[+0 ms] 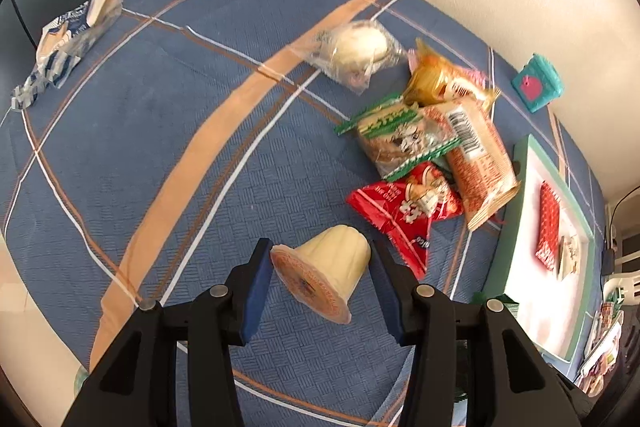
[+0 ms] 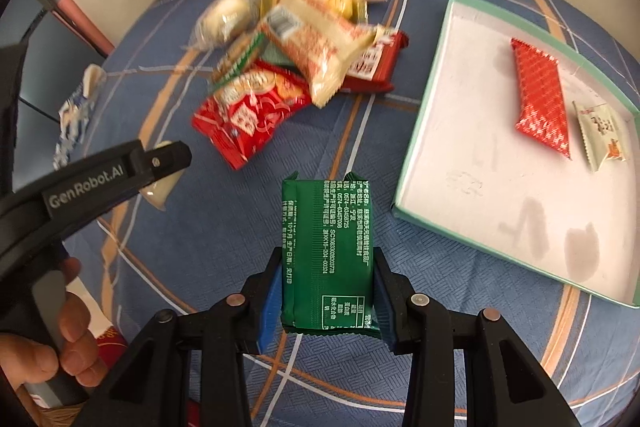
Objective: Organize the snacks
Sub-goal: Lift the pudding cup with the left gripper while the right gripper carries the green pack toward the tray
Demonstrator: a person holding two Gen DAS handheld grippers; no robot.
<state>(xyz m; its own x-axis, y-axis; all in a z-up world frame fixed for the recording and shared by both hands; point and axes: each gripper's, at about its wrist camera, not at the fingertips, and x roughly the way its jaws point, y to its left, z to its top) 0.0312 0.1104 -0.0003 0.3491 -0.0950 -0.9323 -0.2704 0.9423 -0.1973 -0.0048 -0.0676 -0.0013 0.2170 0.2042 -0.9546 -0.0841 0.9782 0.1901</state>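
Right gripper (image 2: 326, 301) clamps green pack (image 2: 328, 251) near the tray (image 2: 416, 163): light, crinkly, slippery foil (grip mid-body). Left gripper (image 1: 318, 277) brackets jelly cup (image 1: 324, 277), contact unclear; rigid, tapered, hold low.

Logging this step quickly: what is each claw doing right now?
Left claw: closed on the pudding cup.
Right claw: closed on the green snack packet.

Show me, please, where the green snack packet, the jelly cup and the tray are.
green snack packet (image 2: 328, 251): right wrist view, printed back face.
jelly cup (image 1: 326, 269): left wrist view, pale side wall.
tray (image 2: 480, 195): right wrist view, bare white floor.
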